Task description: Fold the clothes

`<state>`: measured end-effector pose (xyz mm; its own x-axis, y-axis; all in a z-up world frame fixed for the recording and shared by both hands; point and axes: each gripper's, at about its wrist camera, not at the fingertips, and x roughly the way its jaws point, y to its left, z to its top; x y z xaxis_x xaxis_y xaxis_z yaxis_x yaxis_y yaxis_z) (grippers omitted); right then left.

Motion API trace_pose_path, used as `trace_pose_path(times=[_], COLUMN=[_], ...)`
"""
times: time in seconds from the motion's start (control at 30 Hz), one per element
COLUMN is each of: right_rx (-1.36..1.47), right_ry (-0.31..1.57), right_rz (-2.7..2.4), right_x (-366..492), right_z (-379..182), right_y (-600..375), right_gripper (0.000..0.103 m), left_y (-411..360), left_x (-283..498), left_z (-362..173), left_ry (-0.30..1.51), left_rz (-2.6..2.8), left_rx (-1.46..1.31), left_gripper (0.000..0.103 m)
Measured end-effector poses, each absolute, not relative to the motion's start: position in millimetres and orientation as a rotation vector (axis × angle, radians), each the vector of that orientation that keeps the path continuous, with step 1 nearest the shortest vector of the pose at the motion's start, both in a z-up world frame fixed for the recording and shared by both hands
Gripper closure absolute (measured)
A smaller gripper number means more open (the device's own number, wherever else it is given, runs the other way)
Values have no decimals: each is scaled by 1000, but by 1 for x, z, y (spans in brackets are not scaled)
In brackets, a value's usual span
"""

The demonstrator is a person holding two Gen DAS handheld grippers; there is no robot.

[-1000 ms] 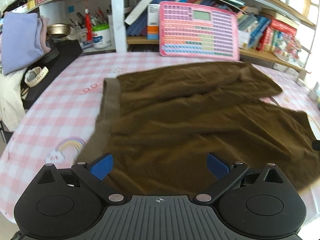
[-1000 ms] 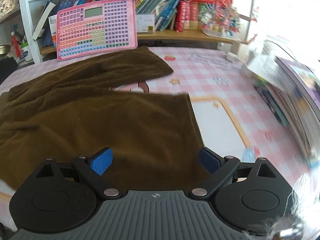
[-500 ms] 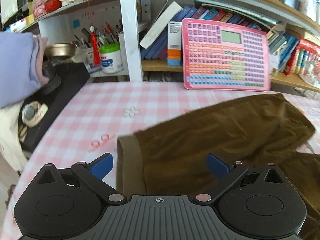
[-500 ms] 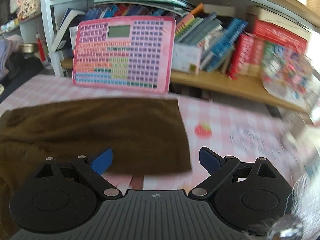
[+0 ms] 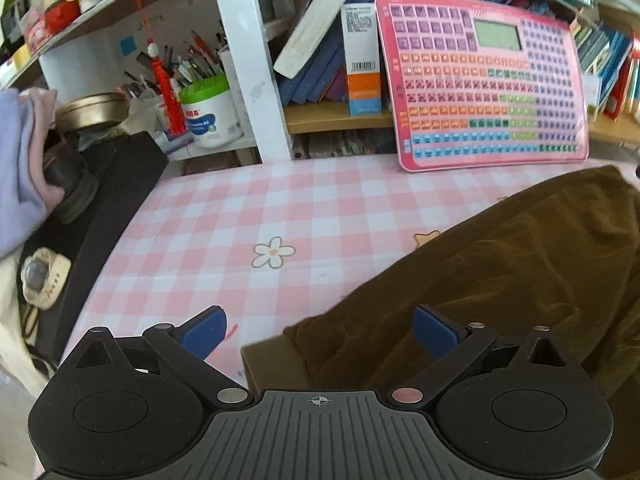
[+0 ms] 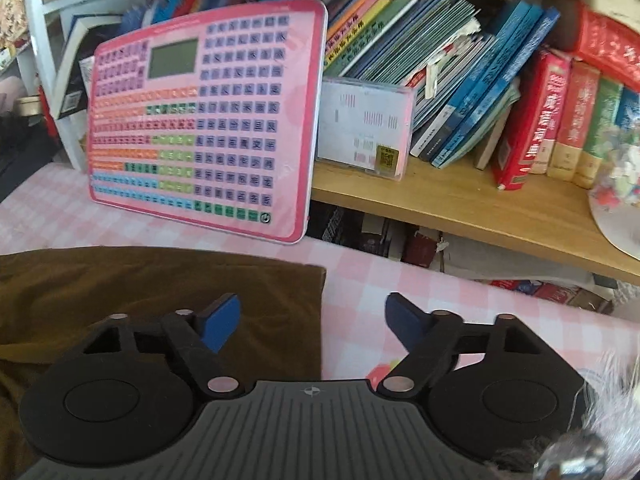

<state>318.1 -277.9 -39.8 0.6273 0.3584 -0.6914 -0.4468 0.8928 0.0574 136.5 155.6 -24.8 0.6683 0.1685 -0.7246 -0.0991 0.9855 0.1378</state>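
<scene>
Brown trousers [image 5: 500,280] lie flat on the pink checked tablecloth [image 5: 248,216]. In the left wrist view the waistband corner [image 5: 272,364] lies between the blue pads of my left gripper [image 5: 320,330], which is open and empty just above it. In the right wrist view the far leg's hem corner [image 6: 296,280] lies just ahead of my right gripper [image 6: 314,320], which is open and empty, its left pad [image 6: 220,320] over the cloth [image 6: 120,292].
A pink keyboard toy [image 5: 488,96] leans on the shelf at the table's back edge and also shows in the right wrist view [image 6: 204,120]. Books [image 6: 500,80] fill the shelf. A black box [image 5: 100,200] with a watch [image 5: 40,280] stands at left.
Both grippers have moved forward toward the shelf: the left from over the trousers' middle to the far waistband corner, the right to the far leg's hem corner. Both stayed open.
</scene>
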Motion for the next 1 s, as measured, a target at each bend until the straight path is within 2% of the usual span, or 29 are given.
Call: trace_pose_path(times=[0.1,0.2,0.37,0.53,0.67,0.7,0.77,0.8,0.87,0.9,1.0], right_rx=[-109,-117,-146,-163,-177,-175,-167,-158,-142,-136,-89], right_ry=[770,794,836,828,840,846,860,869,884,877,800], right_rz=[462,459,472,484,508,513,521,519,509,491,442], right_x=[336,351,367,369,369,368,367,366,364,361,347], right_z=[-47,-56,-72,-75,-74,-73,-72,-71,-69,-66,-49], right_y=[-273,-266,-255,-252,-253,-254,-256,-257,-259,-260,-268], right_gripper=[33,43,52,56,71,77,86,90,92,93,94], left_y=[160,164,164,161,164,166,171,172,171,171,173], left_x=[145,152,166,175,175,175,176,176,177,178,170], left_z=[-28,-31,-37,-49,-57,-58,-57,-56,-53,-51,-30], left_ry=[834,842,871,927,934,935,948,953,963,965,876], left_rz=[142,123,57,-13,-39,-51,-105,-126,-155,-152,-112], left_rx=[86,84,101,143,138,126,70,60,62,70,64], left_gripper=[3,4,10,25,28,31,56,62,92,97,99])
